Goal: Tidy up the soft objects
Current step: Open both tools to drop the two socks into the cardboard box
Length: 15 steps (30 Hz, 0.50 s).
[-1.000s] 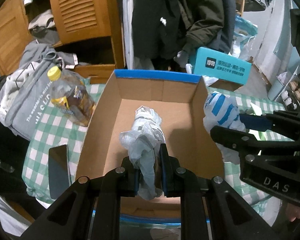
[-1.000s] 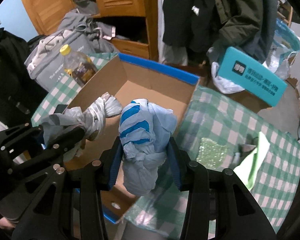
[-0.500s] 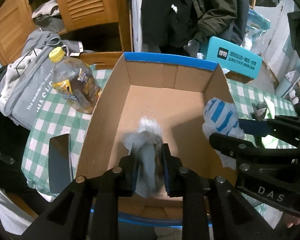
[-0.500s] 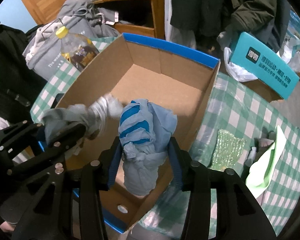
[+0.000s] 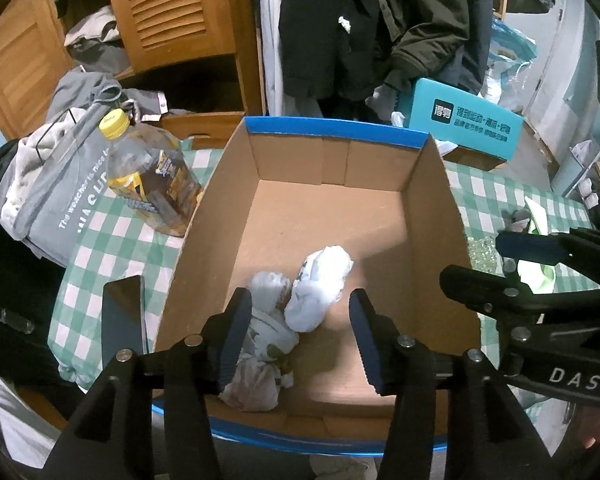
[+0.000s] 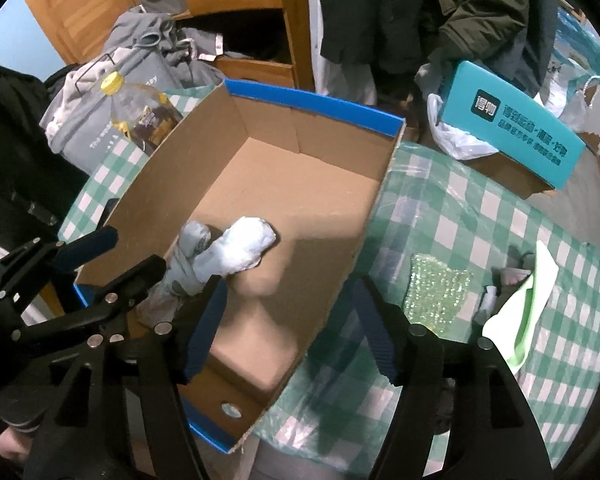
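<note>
An open cardboard box (image 5: 436,200) with blue rim stands on the green checked table; it also shows in the right wrist view (image 6: 364,216). Two knotted soft bundles lie on its floor: a grey one (image 5: 264,344) and a pale blue one (image 5: 320,280), touching each other. In the right wrist view the grey bundle (image 6: 188,256) and the pale blue bundle (image 6: 240,248) lie side by side. My left gripper (image 5: 300,336) is open and empty above the near end of the box. My right gripper (image 6: 288,328) is open and empty over the box's right wall.
A bottle with a yellow cap (image 5: 148,184) stands left of the box, beside grey clothes (image 5: 56,184). A dark phone (image 5: 122,316) lies at the left front. A teal box (image 6: 512,128), green bubble wrap (image 6: 436,288) and a light green cloth (image 6: 524,320) are to the right.
Both grippers opened and let go of their bundles. The grey bundle and the blue striped bundle now lie on the box floor. Both grippers are empty.
</note>
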{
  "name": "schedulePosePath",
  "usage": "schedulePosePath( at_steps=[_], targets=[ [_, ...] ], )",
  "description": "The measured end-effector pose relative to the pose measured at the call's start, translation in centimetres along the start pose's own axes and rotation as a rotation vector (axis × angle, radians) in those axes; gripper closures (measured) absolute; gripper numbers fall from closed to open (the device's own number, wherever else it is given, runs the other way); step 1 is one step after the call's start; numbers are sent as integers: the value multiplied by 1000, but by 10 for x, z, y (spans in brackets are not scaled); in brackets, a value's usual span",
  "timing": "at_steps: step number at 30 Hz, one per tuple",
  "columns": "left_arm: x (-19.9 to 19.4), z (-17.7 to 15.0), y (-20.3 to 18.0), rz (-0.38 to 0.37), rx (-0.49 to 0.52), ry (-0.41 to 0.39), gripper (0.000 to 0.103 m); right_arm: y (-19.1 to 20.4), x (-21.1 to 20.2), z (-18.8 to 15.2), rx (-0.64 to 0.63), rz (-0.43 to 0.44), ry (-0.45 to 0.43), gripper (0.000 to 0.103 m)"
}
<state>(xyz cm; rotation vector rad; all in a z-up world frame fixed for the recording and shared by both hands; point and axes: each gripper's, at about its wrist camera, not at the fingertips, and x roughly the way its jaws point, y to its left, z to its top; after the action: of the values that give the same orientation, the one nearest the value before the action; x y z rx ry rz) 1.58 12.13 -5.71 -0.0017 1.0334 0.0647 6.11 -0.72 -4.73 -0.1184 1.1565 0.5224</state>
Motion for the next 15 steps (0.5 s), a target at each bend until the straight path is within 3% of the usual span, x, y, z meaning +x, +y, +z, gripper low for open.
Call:
schedulePosePath(
  at_steps=[15],
  targets=[
    [-7,4,-33,-34,53,-17,46,-35,-24,-17,53,-32,-32,30]
  ],
)
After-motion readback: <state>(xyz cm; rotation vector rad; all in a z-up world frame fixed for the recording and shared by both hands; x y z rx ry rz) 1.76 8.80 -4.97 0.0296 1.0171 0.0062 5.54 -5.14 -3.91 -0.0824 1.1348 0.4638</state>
